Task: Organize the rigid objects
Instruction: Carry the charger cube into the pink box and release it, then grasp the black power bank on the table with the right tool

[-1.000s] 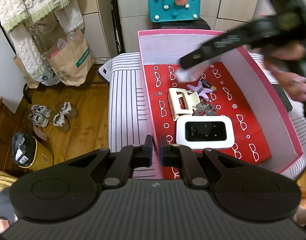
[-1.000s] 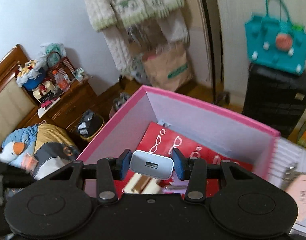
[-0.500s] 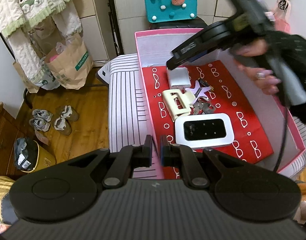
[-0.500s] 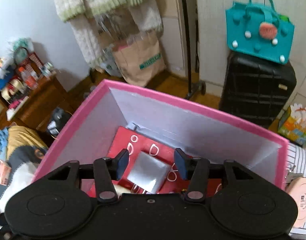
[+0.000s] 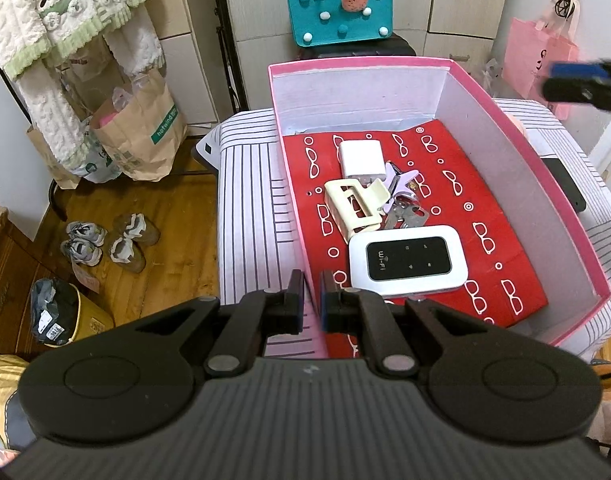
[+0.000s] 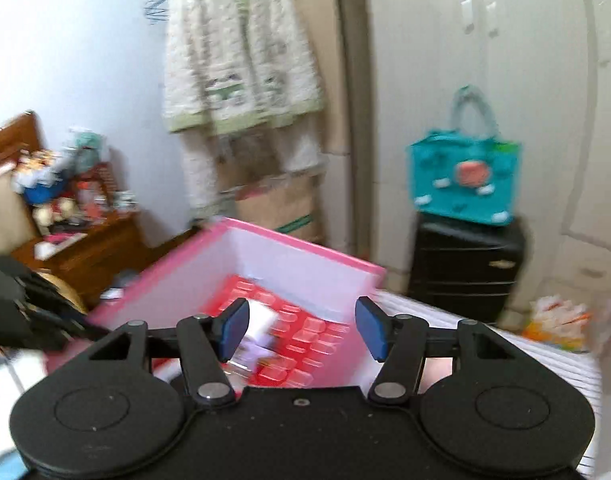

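Note:
A pink box (image 5: 283, 168) with a red patterned floor sits on a striped surface. Inside lie a white charger (image 5: 361, 158), a cream hair clip (image 5: 355, 206), a purple star piece (image 5: 403, 180), keys (image 5: 407, 216) and a white Wi-Fi router (image 5: 407, 264). My left gripper (image 5: 312, 300) is shut and empty, over the box's near left edge. My right gripper (image 6: 301, 330) is open and empty, raised above the box (image 6: 305, 264); it shows blurred at the right edge of the left wrist view (image 5: 585, 86).
A black phone (image 5: 565, 188) lies on the striped surface (image 5: 249, 216) right of the box. A teal bag (image 5: 339, 8) sits on a black suitcase (image 6: 465, 268) behind. Paper bags (image 5: 141, 136) and shoes (image 5: 109, 240) are on the wooden floor at the left.
My right gripper let go of the white charger in the box, opened wide, and pulled up and away to the right. My left gripper stayed put.

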A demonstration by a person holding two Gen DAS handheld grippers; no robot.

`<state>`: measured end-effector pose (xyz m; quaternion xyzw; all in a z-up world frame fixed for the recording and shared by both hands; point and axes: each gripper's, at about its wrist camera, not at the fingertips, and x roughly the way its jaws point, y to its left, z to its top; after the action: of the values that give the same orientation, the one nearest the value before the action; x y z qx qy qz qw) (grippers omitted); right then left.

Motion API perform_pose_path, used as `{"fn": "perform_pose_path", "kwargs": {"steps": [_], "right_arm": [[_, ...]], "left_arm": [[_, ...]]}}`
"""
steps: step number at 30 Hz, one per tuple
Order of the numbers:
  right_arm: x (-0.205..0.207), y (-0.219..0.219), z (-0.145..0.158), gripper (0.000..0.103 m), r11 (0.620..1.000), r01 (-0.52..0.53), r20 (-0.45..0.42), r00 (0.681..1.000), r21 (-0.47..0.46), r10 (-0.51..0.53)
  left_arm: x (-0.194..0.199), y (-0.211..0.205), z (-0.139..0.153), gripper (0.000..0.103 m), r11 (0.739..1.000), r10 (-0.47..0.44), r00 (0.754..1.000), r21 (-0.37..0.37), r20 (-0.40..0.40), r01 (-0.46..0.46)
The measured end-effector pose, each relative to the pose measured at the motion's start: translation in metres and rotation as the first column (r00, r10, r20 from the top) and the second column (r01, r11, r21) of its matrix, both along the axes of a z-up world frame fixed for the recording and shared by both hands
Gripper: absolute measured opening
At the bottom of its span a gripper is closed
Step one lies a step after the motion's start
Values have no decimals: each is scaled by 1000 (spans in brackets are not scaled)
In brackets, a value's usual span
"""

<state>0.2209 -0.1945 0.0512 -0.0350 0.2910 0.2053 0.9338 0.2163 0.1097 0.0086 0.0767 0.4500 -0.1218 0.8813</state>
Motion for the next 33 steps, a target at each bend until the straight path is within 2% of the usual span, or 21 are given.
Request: {"fn": "perform_pose_path", "kwargs": {"steps": [5, 8, 11, 14, 17, 21, 23, 25, 29, 33], "right_arm": [[-13, -51, -33, 64, 989, 144, -70, 987, -17, -145], [-24, -73, -57, 64, 973, 219, -98, 969, -67, -225], [-34, -87, -78, 67, 960, 266, -122, 954, -89, -275], [-37, -98, -96, 70, 952, 298, -157, 939, -69, -305], [-36, -101, -107, 72, 952, 302, -189, 934, -40, -304], [-30, -88, -118, 76, 959, 279, -176, 942, -56, -284], [-32, -82, -119, 86, 955, 289, -163, 941, -66, -296], [-28, -77, -119, 90, 952, 300, -134, 943, -59, -305], [-13, -74, -125, 90, 943, 330, -144, 932, -53, -334], [2, -71, -133, 90, 932, 349, -157, 920, -93, -360]], "left_arm": [[-3, -2, -1, 7, 1000, -3, 1000, 15, 17, 3], [-4, -3, -1, 7, 1000, -4, 1000, 19, 19, 3], [-4, -3, -1, 7, 1000, -1, 1000, 18, 19, 1], [-5, -3, -1, 7, 1000, -3, 1000, 28, 25, 2], [-5, -3, -1, 7, 1000, 1, 1000, 31, 27, -2], [-5, -3, 0, 7, 1000, 11, 1000, 27, 22, -11], [-5, -3, 0, 7, 1000, 14, 1000, 25, 20, -15], [-5, -3, 0, 7, 1000, 18, 1000, 22, 18, -18], [-4, -2, 1, 7, 1000, 24, 1000, 12, 6, -24], [-4, -2, 2, 7, 1000, 23, 1000, 11, 4, -23]]}}
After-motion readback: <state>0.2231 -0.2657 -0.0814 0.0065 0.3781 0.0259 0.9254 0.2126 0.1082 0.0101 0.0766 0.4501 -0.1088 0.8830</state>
